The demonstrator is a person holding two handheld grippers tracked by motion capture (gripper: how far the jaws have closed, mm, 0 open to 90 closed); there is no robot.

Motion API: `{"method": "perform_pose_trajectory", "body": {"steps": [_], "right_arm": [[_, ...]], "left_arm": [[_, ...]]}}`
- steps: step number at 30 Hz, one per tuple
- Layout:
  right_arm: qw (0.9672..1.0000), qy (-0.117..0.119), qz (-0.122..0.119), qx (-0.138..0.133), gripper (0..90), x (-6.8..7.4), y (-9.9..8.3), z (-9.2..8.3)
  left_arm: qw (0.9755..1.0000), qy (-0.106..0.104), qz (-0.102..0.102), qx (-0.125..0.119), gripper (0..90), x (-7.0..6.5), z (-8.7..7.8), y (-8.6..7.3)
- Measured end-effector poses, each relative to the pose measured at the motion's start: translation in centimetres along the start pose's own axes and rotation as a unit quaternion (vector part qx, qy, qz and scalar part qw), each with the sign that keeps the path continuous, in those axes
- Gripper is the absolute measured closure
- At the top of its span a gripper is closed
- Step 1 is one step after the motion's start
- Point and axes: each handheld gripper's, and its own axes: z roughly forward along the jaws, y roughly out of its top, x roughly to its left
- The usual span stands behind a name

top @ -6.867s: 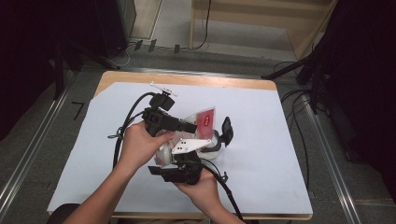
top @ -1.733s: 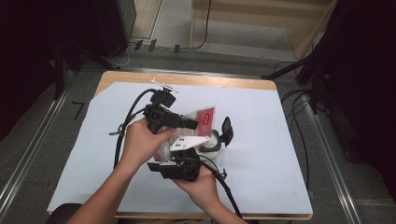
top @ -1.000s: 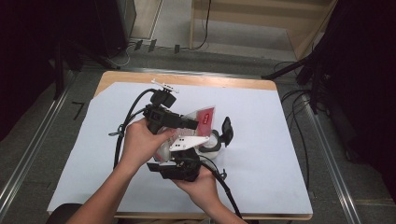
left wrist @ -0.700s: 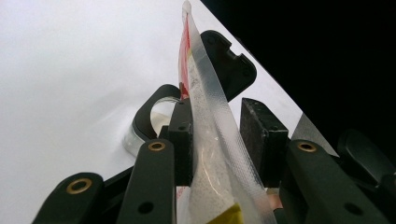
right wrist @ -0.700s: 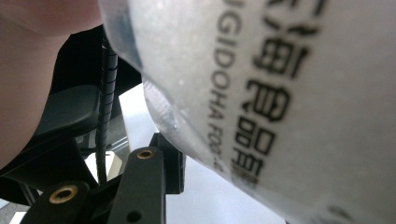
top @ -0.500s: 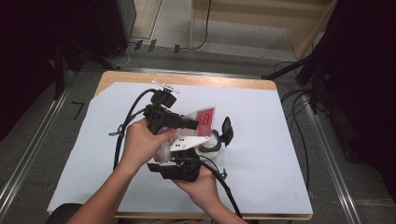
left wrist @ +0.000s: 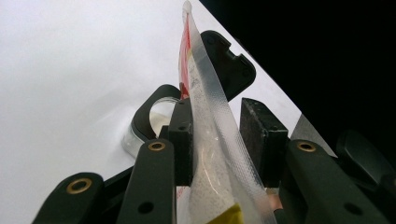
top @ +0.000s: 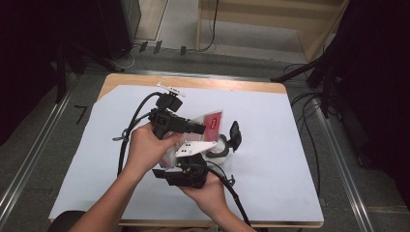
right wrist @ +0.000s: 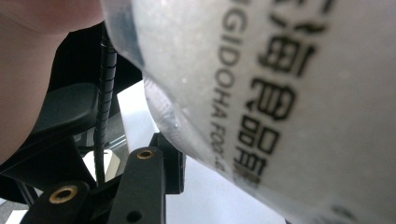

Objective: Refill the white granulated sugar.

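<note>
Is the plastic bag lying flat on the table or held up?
Held up: the plastic bag stands on edge between the left gripper's fingers, above the white table cover.

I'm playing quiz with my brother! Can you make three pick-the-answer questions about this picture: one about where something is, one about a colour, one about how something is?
1. Where does the plastic pouch sit?
A. between the left gripper jaws
B. on the floor
C. under the table

2. What colour covers the table?
A. green
B. white
C. red

3. How does the pouch stand in the left gripper view?
A. lying flat
B. rolled up
C. edge-on, running up between the jaws

Answers: 1 A, the jaws flank it. 2 B, a white sheet shows. 3 C, its sealed edge faces the camera.
</note>
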Motion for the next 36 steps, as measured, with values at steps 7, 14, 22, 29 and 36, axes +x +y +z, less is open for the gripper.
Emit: {"method": "perform_pose_trajectory", "body": {"steps": [7,14,22,29,36], "right_arm": [[1.0000,-0.001,-0.003,0.001,63.0,-0.08,-0.06,-0.04],[1.0000,-0.001,-0.002,0.001,63.0,-0.08,-0.06,-0.04],[1.0000,-0.002,-0.001,0.003,63.0,-0.12,-0.05,-0.11],[1.0000,-0.003,0.000,0.002,62.9,-0.07,-0.14,-0.16],[1.0000,-0.004,0.000,0.002,62.9,-0.07,-0.17,-0.20]], "left_arm": [[1.0000,0.000,0.002,-0.001,67.1,-0.09,0.09,-0.02],[1.0000,-0.001,0.003,-0.002,66.9,-0.10,0.11,-0.04],[1.0000,0.000,0.004,-0.001,66.6,-0.10,0.17,0.01],[1.0000,-0.001,0.006,0.000,66.7,-0.19,0.21,-0.03],[1.0000,-0.001,0.007,0.000,66.7,-0.21,0.23,-0.04]]}}
